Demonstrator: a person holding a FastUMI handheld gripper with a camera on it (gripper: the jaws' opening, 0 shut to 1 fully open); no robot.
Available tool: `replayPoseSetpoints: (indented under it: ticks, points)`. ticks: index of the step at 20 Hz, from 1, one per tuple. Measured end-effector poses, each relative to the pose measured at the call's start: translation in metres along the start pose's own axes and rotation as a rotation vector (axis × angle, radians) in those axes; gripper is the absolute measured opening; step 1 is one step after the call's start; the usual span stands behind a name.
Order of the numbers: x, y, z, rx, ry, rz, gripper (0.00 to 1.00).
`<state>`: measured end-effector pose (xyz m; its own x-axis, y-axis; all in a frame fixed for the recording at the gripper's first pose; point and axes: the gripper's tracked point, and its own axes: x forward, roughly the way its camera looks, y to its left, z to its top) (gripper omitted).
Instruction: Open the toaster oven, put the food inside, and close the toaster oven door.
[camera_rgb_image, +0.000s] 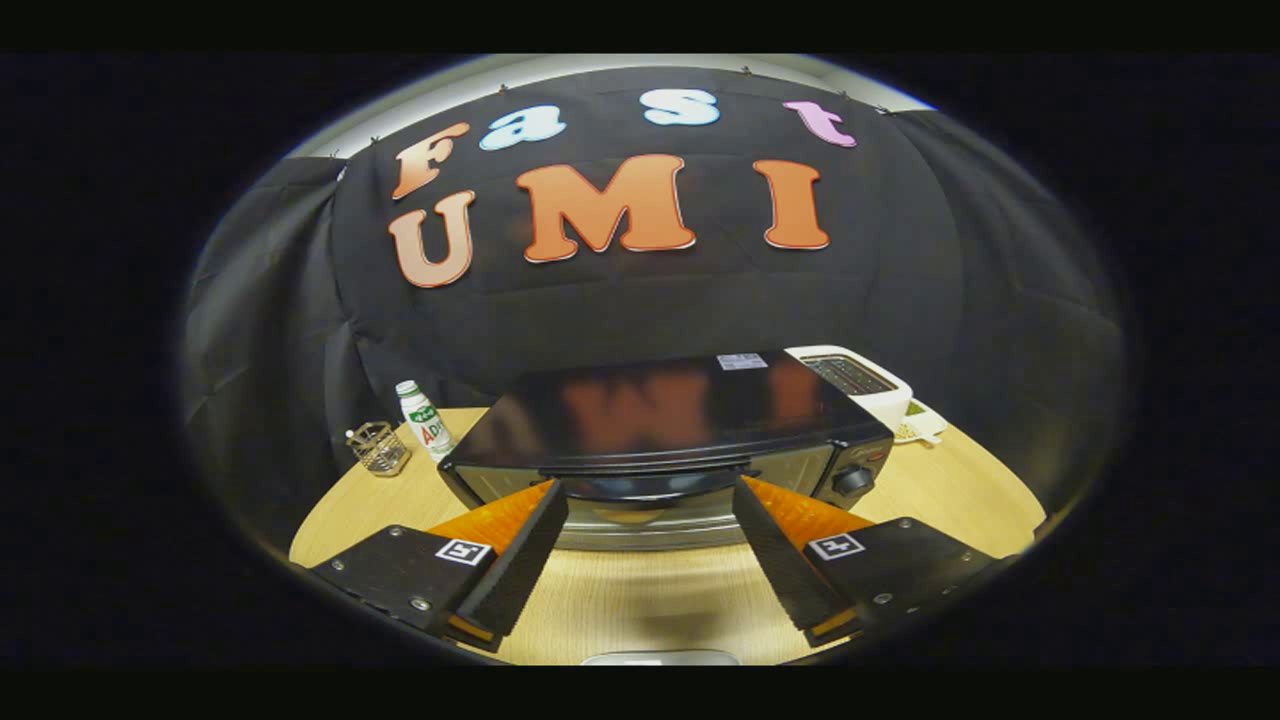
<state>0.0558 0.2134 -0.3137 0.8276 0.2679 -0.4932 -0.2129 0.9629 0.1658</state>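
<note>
Seemingly, the gripper (650, 500) is hovering with fingers spread, gripping nothing, just before the toaster oven (665, 440), whose door is sitting closed; whether loading precedes or follows is unclear.

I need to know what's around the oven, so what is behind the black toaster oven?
Behind the toaster oven, at its right rear corner, stands a white toaster; the oven covers its lower part. The open gripper points at the oven's door.

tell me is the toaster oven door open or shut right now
Shut, it seems: the toaster oven door stands upright against the front, handle just ahead of the open gripper, whose fingers touch nothing.
</note>
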Motion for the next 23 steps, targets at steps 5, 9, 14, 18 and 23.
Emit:
replayPoseSetpoints:
  ticks: [5,9,14,18,23]
  points:
    - [-0.031,-0.007,0.069,-0.008,-0.089,-0.017,0.99]
    - [-0.075,-0.004,0.135,-0.05,-0.176,-0.025,0.99]
    - [-0.142,0.009,0.197,-0.088,-0.285,-0.014,0.99]
    - [-0.185,0.015,0.216,-0.067,-0.331,0.006,0.99]
    - [-0.229,0.004,0.233,-0.062,-0.385,-0.006,0.99]
